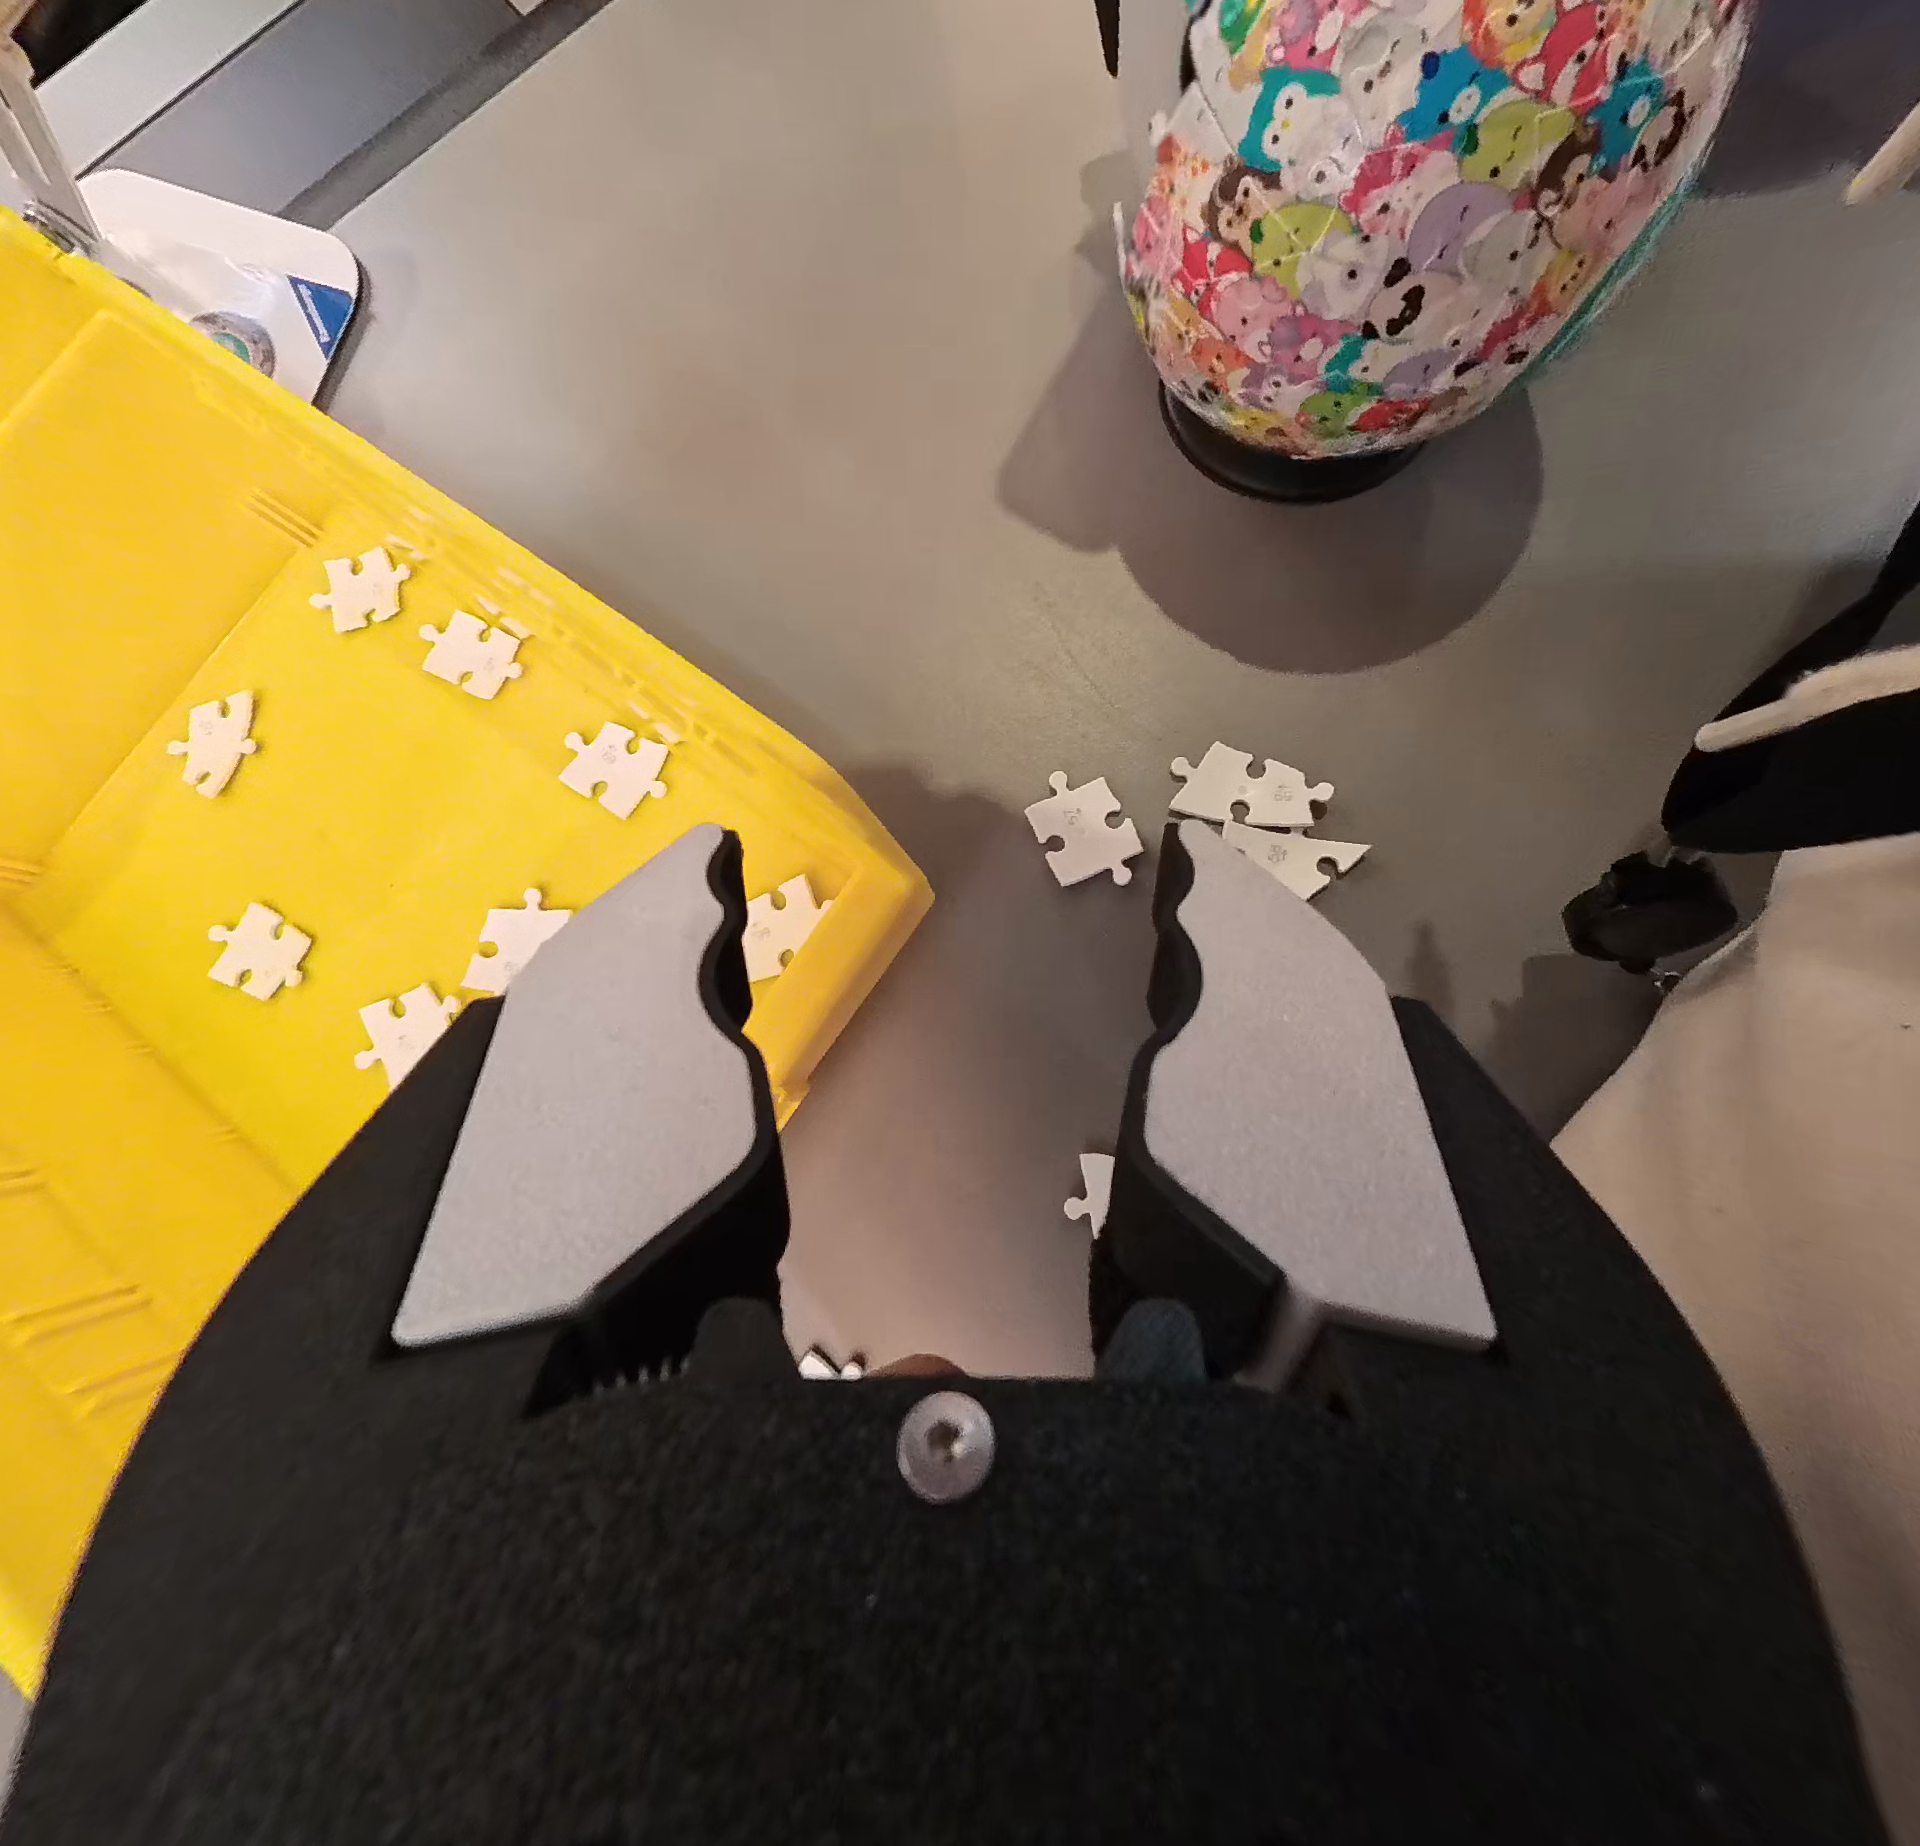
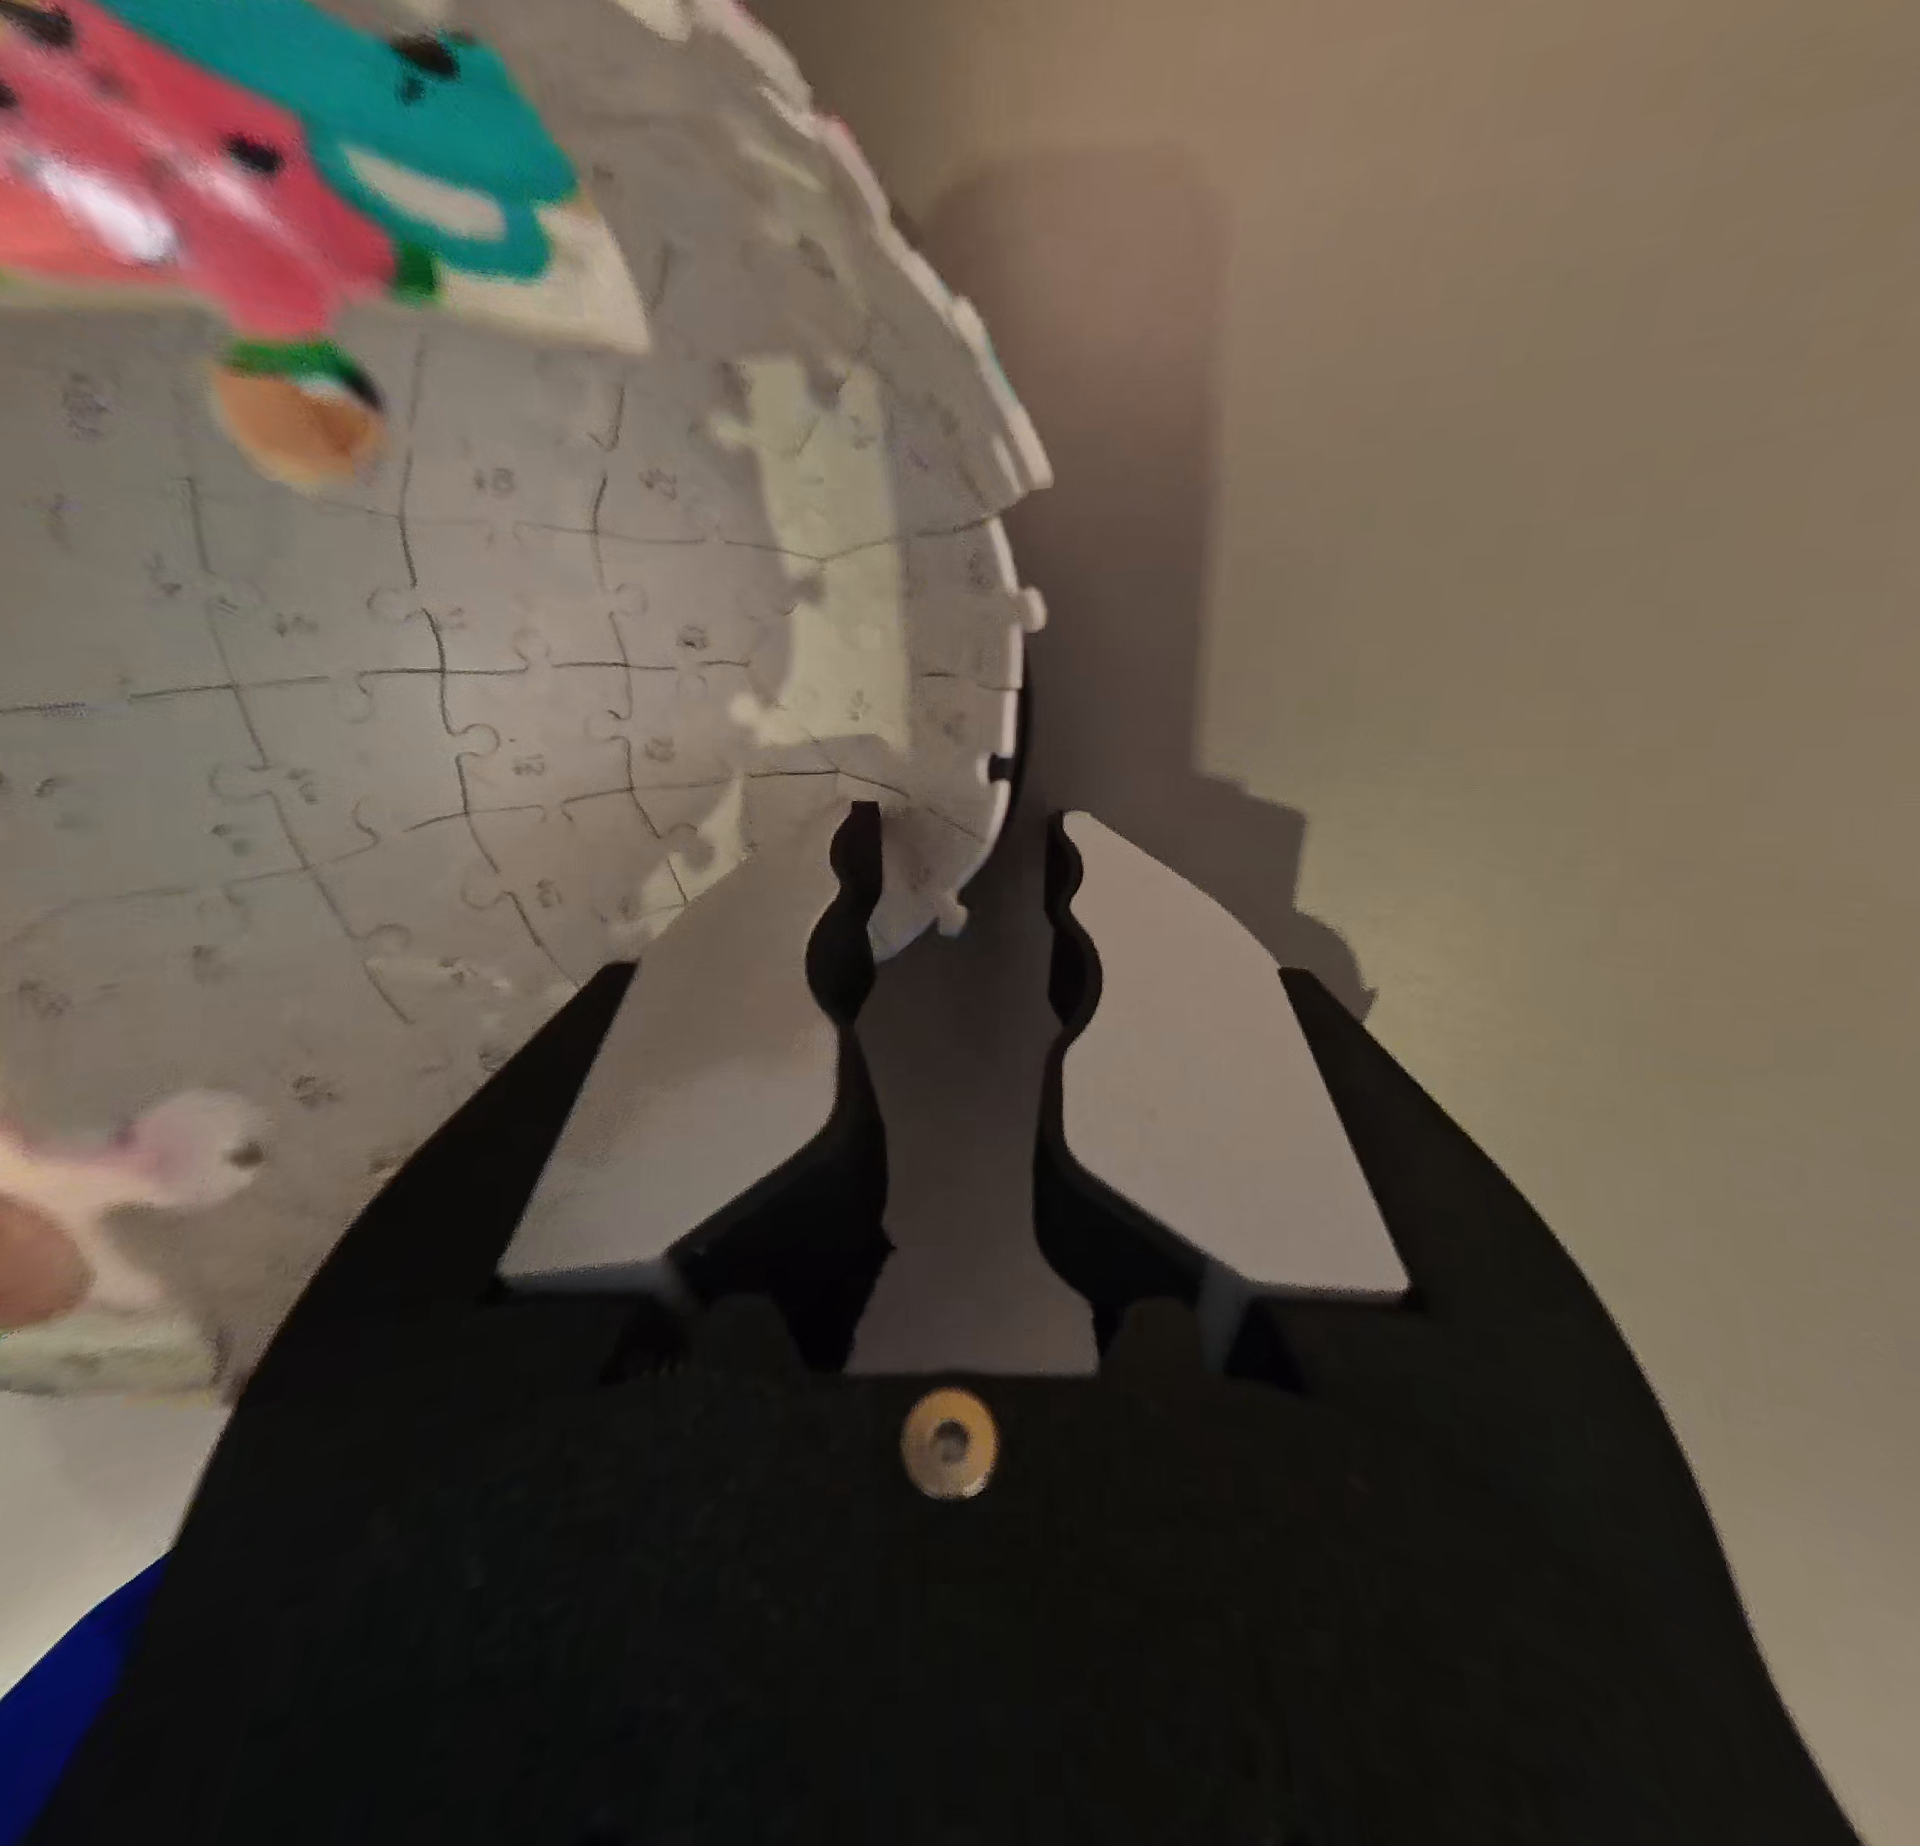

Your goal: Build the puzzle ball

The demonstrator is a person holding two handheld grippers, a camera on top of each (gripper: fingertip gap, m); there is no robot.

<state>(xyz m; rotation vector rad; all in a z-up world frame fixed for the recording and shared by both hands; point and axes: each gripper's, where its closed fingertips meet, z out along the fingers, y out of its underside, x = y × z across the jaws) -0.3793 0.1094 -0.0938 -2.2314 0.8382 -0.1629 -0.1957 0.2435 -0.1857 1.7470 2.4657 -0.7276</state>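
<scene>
Grey tabletop (image 1: 790, 269) carries everything. Yellow crate (image 1: 156, 570) at left, shallow, holds about eight loose pieces (image 1: 613, 768), white backs up, spread apart on its floor; some partly hidden behind the left tool's finger. Puzzle ball (image 1: 1455, 186), partly built, colourful cartoon print outside, stands on a black ring base (image 1: 1288, 461) at upper right of left wrist view, well apart from the crate. White card (image 1: 239, 279) lies beyond the crate's far edge.

Left tool (image 1: 945, 840) is spread wide, nothing between the fingers, hovering above the tabletop between crate and a small cluster of table pieces (image 1: 1247, 788); one single piece (image 1: 1081, 830) lies just beside the cluster, near the fingertips. Ball is well ahead of this tool.

Right wrist view: right tool (image 2: 961, 820) parted, gripping nothing. Ball's open edge (image 2: 997, 653) shows white numbered insides; left finger (image 2: 852, 861) sits at or inside that rim, contact unclear, blurred.
</scene>
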